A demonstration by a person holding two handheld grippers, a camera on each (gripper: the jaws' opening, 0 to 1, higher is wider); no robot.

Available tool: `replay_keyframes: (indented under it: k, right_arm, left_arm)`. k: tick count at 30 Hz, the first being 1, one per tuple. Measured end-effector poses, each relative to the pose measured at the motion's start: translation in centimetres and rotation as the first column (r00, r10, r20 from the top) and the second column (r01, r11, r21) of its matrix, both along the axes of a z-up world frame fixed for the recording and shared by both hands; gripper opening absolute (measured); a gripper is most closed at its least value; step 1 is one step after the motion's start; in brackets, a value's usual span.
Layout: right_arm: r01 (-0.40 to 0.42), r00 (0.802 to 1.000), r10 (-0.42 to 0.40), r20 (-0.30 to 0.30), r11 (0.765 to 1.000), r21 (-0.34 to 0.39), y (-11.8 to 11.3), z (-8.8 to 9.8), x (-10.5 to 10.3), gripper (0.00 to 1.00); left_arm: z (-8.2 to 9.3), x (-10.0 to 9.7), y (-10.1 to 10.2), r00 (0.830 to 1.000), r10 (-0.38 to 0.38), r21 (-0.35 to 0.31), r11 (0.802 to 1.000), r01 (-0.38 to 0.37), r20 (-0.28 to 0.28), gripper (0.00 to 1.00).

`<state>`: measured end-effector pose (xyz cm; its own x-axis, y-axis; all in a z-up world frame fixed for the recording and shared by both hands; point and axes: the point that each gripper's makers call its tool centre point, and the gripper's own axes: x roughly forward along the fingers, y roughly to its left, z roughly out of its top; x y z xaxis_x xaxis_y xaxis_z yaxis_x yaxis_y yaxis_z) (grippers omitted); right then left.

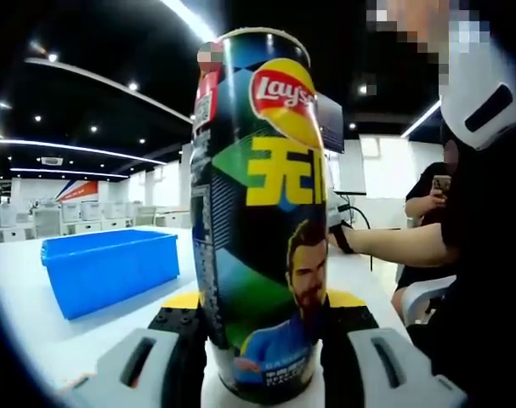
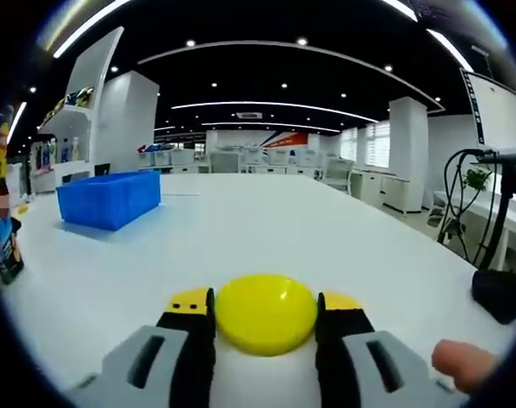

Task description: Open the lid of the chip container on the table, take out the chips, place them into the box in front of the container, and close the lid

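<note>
White tabletop (image 2: pixel 266 229) stretches ahead of both my grippers, with a bright open-plan room of desks and ceiling lights behind it. My left gripper (image 1: pixel 262 340) is clamped around the chip container (image 1: pixel 262 212), its jaws pressing the lower part of the tube from both sides; the container stands upright between them and rises well above them, its top rim bare. Ahead of that gripper and off to its left, the blue box (image 1: pixel 109 268) sits on the table, apart from the container. My right gripper (image 2: pixel 264 327) grasps the yellow lid (image 2: pixel 266 313), which lies flat between its jaws just above the tabletop. From this gripper the blue box (image 2: pixel 109 198) is far ahead to the left, and the container (image 2: pixel 4 204) shows at the far left edge. A person's forearm (image 1: pixel 394 244) reaches in behind the container on the right
</note>
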<state>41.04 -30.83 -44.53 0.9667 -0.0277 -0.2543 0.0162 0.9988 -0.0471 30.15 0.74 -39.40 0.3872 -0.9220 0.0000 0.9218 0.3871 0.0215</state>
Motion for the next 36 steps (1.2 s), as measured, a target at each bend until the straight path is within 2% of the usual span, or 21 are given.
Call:
replay_keyframes:
  k: [7, 11, 17, 21, 22, 24, 28, 30, 36]
  right_arm:
    - [0.01, 0.999, -0.012, 0.047, 0.999, 0.041, -0.8, 1.4, 0.0, 0.44]
    - [0.037, 0.998, -0.037, 0.058, 0.999, 0.008, -2.3, 2.8, 0.0, 0.44]
    - [0.036, 0.991, -0.03, 0.127, 0.998, -0.049, -3.6, 8.7, -0.3, 0.44]
    - [0.003, 0.986, 0.014, 0.168, 0.995, -0.096, -3.1, 13.7, -0.3, 0.44]
    - [-0.01, 0.98, 0.034, 0.196, 0.993, -0.117, -2.7, 15.5, -0.4, 0.44]
    - [-0.025, 0.974, 0.054, 0.222, 0.991, -0.13, -2.2, 18.0, -0.5, 0.44]
    - [-0.087, 0.963, 0.116, 0.242, 0.988, -0.126, -0.9, 21.4, -0.6, 0.44]
    - [-0.117, 0.961, 0.137, 0.238, 0.988, -0.097, -0.4, 22.6, -0.6, 0.44]
    - [-0.188, 0.943, 0.208, 0.26, 0.977, -0.101, 1.3, 25.9, -1.0, 0.44]
  left_arm:
    - [0.0, -0.1, -0.2, 1.0, -0.009, -0.003, 1.0, 0.009, -0.006, 0.53]
    - [0.0, -0.2, -0.2, 1.0, -0.011, -0.004, 1.0, 0.011, -0.01, 0.53]
    - [-0.1, -0.2, -0.3, 1.0, -0.013, -0.004, 1.0, 0.013, -0.015, 0.53]
    - [-0.1, -0.3, -0.4, 1.0, -0.02, -0.005, 1.0, 0.019, -0.016, 0.53]
    - [-0.1, -0.4, -0.4, 1.0, -0.02, -0.005, 1.0, 0.02, -0.016, 0.53]
    - [-0.1, -0.4, -0.4, 1.0, -0.02, -0.006, 1.0, 0.019, -0.016, 0.53]
    - [-0.1, -0.4, -0.4, 1.0, -0.021, -0.006, 1.0, 0.02, -0.018, 0.53]
    - [-0.1, -0.4, -0.4, 1.0, -0.021, -0.005, 1.0, 0.021, -0.018, 0.53]
    - [0.0, -0.3, -0.3, 1.0, -0.022, -0.005, 1.0, 0.021, -0.018, 0.52]
